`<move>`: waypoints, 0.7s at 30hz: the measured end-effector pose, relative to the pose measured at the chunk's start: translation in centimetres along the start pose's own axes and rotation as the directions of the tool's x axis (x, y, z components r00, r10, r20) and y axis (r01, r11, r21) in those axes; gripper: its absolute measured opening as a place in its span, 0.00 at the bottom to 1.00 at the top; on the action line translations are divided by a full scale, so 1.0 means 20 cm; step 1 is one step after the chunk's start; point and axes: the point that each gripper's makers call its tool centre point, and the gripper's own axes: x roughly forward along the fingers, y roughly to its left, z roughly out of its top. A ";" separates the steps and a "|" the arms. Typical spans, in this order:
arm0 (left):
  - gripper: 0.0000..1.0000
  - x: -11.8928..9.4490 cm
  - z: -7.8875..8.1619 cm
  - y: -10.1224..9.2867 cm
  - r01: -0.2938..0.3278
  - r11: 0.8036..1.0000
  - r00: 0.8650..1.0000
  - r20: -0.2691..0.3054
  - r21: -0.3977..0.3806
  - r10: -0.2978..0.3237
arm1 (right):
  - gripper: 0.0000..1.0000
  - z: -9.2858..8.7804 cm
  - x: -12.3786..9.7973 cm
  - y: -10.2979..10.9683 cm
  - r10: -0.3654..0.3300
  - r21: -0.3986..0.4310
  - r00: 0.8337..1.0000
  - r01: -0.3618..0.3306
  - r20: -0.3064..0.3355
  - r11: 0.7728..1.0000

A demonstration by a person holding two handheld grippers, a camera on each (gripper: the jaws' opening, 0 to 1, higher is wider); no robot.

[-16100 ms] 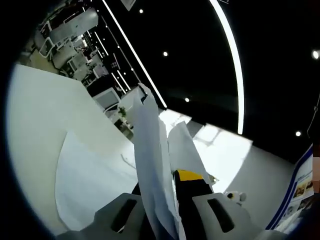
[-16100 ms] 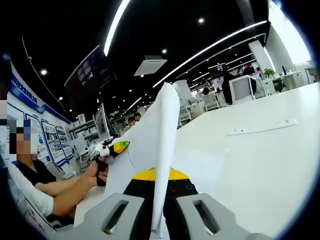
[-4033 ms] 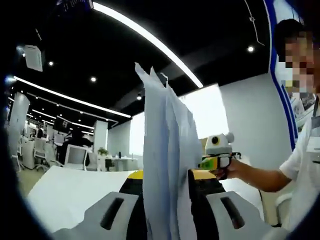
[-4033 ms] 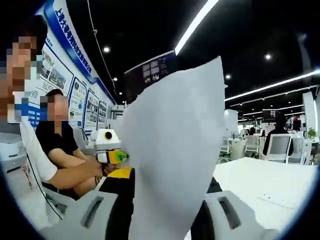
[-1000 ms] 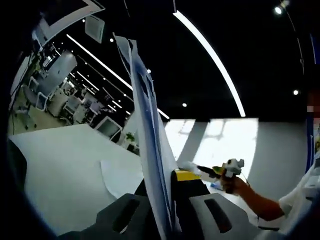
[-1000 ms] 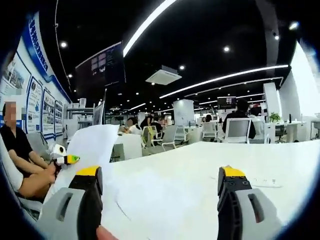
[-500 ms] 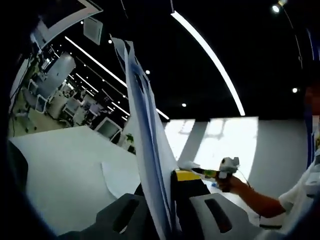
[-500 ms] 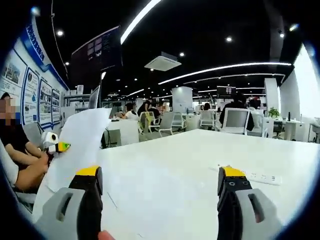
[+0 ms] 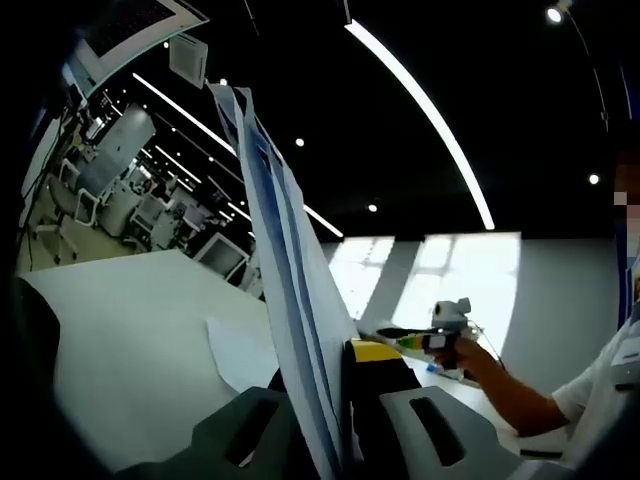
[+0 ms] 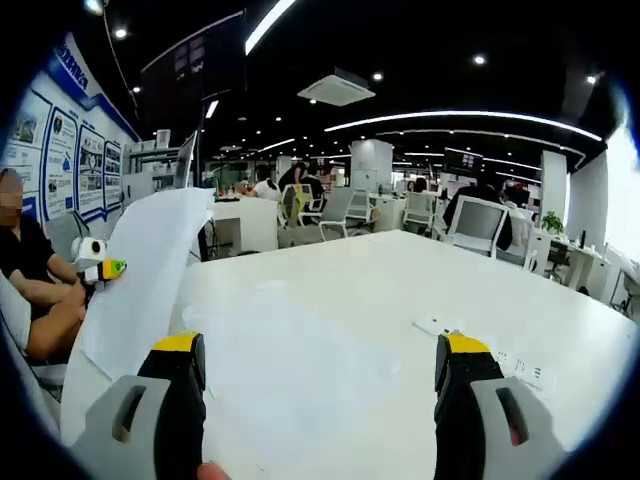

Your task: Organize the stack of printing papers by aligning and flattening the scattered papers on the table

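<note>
While your left gripper [image 9: 335, 420] is clamping the stack of printing papers [image 9: 285, 300] upright above the white table [image 9: 110, 330], your right gripper [image 10: 320, 380] is hanging wide open over a loose sheet [image 10: 300, 370].

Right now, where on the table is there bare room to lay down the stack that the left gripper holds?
Bare table lies ahead between the open right gripper, the power strip at right and the upright stack at left. In the left gripper view, open table lies left of the loose sheet. It is crowded around the left gripper.
</note>
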 end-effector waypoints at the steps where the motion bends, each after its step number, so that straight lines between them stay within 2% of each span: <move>1: 0.07 0.00 0.00 0.00 0.001 1.000 1.000 0.001 0.001 -0.001 | 0.90 0.00 0.02 0.01 0.018 -0.013 1.000 -0.018 -0.004 1.000; 8: 0.07 0.00 0.00 0.00 -0.012 1.000 1.000 0.010 0.011 0.012 | 0.90 0.04 0.11 0.00 0.062 0.005 0.998 -0.062 -0.005 0.998; 13: 0.08 0.00 0.00 0.01 -0.022 1.000 1.000 0.009 0.018 0.022 | 0.90 0.03 0.10 -0.05 0.063 -0.007 0.998 -0.063 -0.014 0.998; 21: 0.08 -0.01 0.01 0.01 -0.033 0.999 0.999 0.023 0.014 0.033 | 0.90 0.00 0.15 -0.03 0.090 0.009 0.996 -0.090 -0.017 0.996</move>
